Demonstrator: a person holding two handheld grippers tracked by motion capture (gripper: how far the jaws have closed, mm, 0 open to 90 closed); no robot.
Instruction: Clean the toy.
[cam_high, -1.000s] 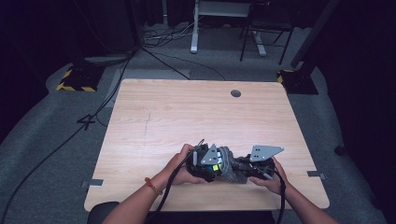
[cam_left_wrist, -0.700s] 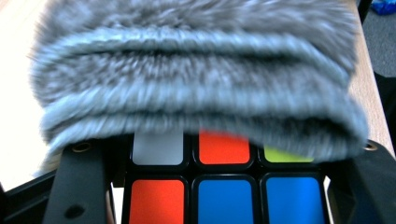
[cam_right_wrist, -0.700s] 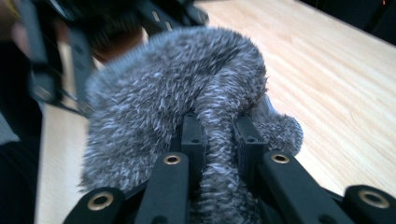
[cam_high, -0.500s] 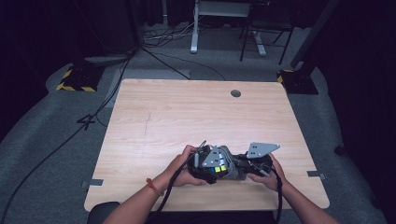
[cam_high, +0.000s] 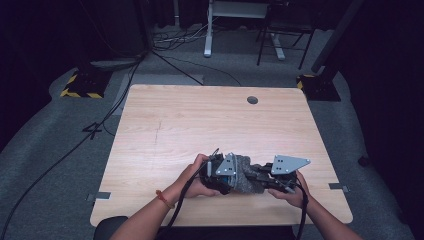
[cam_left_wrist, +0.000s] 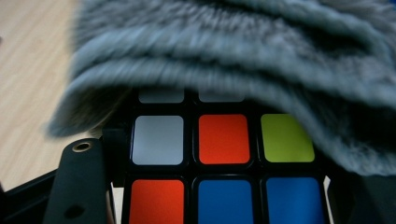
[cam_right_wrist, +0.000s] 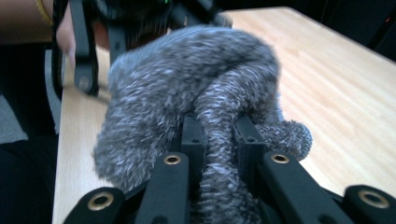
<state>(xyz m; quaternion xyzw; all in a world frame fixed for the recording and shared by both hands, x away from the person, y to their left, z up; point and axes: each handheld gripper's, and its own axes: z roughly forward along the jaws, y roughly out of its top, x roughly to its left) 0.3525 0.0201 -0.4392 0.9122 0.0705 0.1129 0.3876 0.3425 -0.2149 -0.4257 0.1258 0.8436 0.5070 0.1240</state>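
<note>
A colour-sticker puzzle cube (cam_left_wrist: 224, 140) sits between the jaws of my left gripper (cam_left_wrist: 224, 158), which is shut on it. A grey fuzzy cloth (cam_left_wrist: 243, 56) drapes over the cube's top and far side. My right gripper (cam_right_wrist: 219, 135) is shut on a bunched fold of the same cloth (cam_right_wrist: 187, 79). In the high view both grippers meet near the table's front edge. The left gripper (cam_high: 234, 177) and the right gripper (cam_high: 256, 176) point at each other, with the grey cloth (cam_high: 245, 170) between them. The cube is hidden there.
The wooden table (cam_high: 200, 120) has a round cable hole (cam_high: 252, 100) near its far edge. Cables trail from both grippers over the front edge. Beyond the table lie floor cables, a yellow-and-black striped base (cam_high: 80, 90) and desk legs (cam_high: 207, 35).
Both hands have only shifted slightly over the same spot. The cloth stays over the cube, and both grips hold.
</note>
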